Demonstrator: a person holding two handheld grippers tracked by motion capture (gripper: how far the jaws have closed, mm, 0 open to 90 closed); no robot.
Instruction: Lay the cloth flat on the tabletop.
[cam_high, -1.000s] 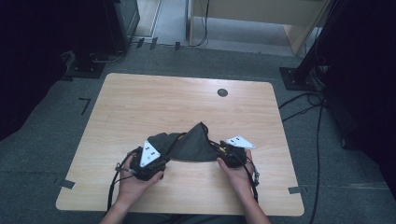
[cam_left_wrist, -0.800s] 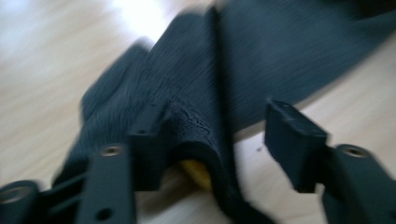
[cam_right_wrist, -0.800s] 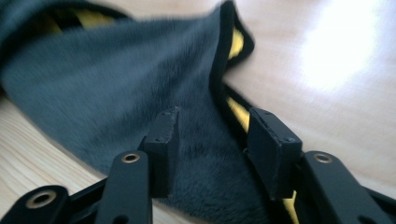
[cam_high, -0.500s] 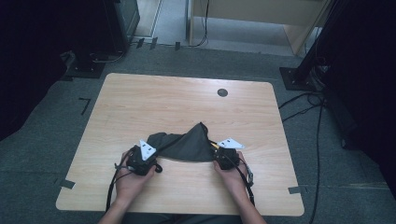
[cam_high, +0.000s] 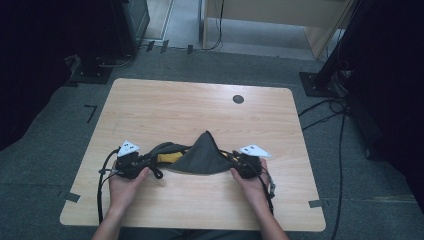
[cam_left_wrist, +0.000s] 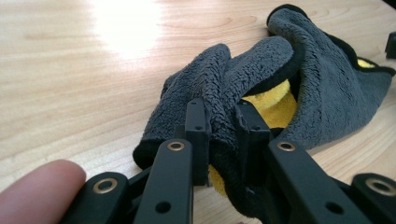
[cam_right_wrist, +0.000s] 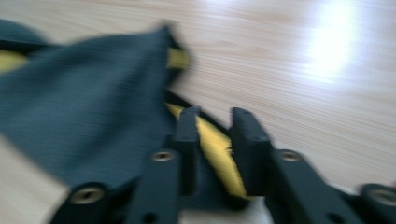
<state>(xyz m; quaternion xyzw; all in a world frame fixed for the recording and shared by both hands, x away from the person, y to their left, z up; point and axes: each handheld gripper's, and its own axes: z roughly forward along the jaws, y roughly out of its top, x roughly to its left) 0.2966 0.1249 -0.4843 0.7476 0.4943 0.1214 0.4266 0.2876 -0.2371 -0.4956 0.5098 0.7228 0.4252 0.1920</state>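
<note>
A grey cloth (cam_high: 200, 157) with a yellow inner side lies bunched on the wooden table (cam_high: 190, 107), peaked in the middle. My left gripper (cam_high: 152, 162) is at its left end. In the left gripper view my left gripper (cam_left_wrist: 222, 109) is shut on a thick fold of the cloth (cam_left_wrist: 322, 93), its jaws having just been closing. My right gripper (cam_high: 235, 165) is at the cloth's right end. In the blurred right gripper view my right gripper (cam_right_wrist: 215, 116) has just been opening. The yellow edge of the cloth (cam_right_wrist: 84, 107) lies between its jaws with a gap beside it.
A small dark round hole (cam_high: 238, 99) sits near the table's far edge. Black stand bases (cam_high: 92, 75) (cam_high: 320, 82) and cables rest on the grey floor beyond the far corners. Both hands are close to the table's near edge.
My left gripper has moved left with its end of the cloth, stretching the cloth wider and lower. The right hand has barely shifted.
</note>
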